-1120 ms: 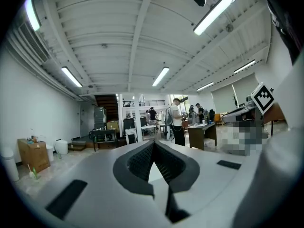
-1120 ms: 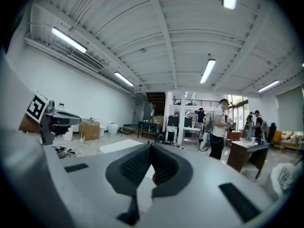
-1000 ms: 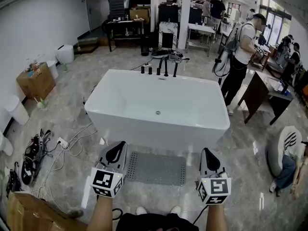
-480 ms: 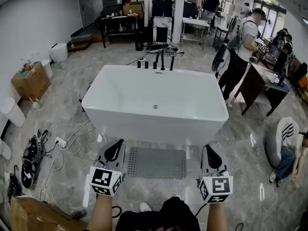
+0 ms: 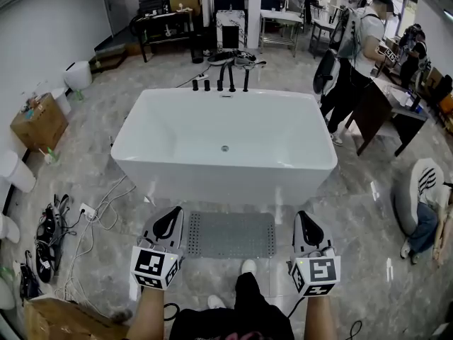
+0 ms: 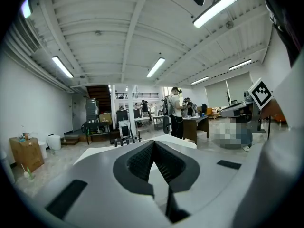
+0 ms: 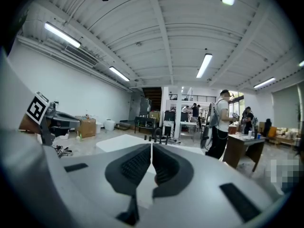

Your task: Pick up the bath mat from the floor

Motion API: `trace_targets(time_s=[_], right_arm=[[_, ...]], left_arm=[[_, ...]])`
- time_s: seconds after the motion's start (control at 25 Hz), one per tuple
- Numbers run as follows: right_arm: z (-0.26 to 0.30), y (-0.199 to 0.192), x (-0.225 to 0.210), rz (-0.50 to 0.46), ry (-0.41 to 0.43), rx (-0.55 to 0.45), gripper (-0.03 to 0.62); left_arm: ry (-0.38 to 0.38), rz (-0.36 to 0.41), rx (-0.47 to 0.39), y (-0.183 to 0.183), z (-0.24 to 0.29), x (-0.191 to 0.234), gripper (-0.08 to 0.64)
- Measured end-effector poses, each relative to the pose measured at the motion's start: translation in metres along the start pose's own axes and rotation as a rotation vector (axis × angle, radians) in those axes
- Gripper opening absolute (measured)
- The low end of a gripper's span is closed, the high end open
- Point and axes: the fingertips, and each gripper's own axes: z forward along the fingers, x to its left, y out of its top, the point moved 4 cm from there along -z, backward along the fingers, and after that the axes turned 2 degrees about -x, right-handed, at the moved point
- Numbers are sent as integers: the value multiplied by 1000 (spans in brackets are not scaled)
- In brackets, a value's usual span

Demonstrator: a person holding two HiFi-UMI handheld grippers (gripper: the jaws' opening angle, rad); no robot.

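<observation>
Only the head view shows the grey, dotted, rectangular bath mat (image 5: 230,234) lying flat on the floor just in front of the white bathtub (image 5: 225,147), flanked by the left gripper (image 5: 172,214) and right gripper (image 5: 306,222), while each gripper view shows its own jaws pressed together on nothing, the bathtub's rim beyond them.

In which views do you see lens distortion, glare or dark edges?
Head view: fisheye bending bulges the white rectangular bathtub; the light is even, and the grey perforated bath mat looks sharp. Left gripper view: the long ceiling tube lamp glares, and the edges go black. Right gripper view: the same dark round border, and the white ceiling beams curve.
</observation>
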Motion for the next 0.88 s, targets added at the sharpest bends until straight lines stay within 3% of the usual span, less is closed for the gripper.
trace_targets(time_s=[0.56, 0.88], right_arm=[[110, -49, -84, 49, 55, 125, 23], [142, -87, -104, 69, 87, 198, 23]], left_arm=[[34, -2, 156, -28, 116, 0, 6], [18, -5, 259, -64, 145, -10, 6]])
